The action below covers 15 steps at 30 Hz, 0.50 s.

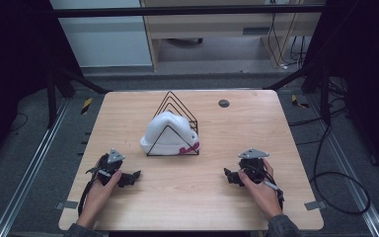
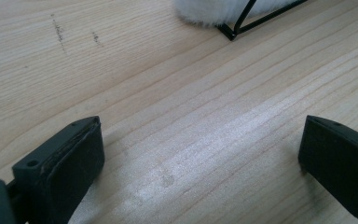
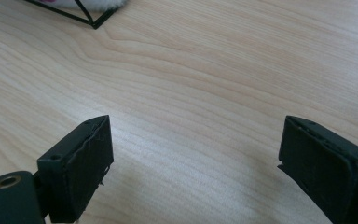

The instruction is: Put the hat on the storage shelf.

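A white fluffy hat with a pink mark at its lower right sits inside a black wire rack of triangular frames at the middle of the wooden table. My left gripper rests on the table at the front left, open, nothing between its jaws. My right gripper rests at the front right, also open and empty. In the left gripper view the hat's white edge and a rack corner lie ahead. The right gripper view has a rack corner at the top left.
A small dark round disc lies near the table's far edge. Bare wood stretches between the two grippers and the rack. Cables trail on the floor to the right of the table.
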Available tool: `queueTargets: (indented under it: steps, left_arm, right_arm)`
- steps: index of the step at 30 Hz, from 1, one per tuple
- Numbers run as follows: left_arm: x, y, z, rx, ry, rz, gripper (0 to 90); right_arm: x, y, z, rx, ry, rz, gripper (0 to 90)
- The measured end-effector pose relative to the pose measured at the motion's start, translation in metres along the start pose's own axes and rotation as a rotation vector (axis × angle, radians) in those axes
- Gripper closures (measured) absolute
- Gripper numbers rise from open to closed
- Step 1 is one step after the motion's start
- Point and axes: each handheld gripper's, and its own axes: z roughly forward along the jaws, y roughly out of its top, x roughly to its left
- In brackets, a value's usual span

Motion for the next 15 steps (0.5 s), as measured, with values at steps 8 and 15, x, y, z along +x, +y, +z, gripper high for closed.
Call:
queueTargets:
  steps: [8, 15]
  left_arm:
    - [0.000, 0.000, 0.000, 0.000, -0.004, 0.003, 0.0]
    - [0.000, 0.000, 0.000, 0.000, -0.004, 0.004, 0.0]
  right_arm:
    - [0.003, -0.002, 0.014, 0.017, -0.041, 0.012, 9.8]
    - [0.004, -0.004, 0.017, 0.014, -0.050, 0.018, 8.1]
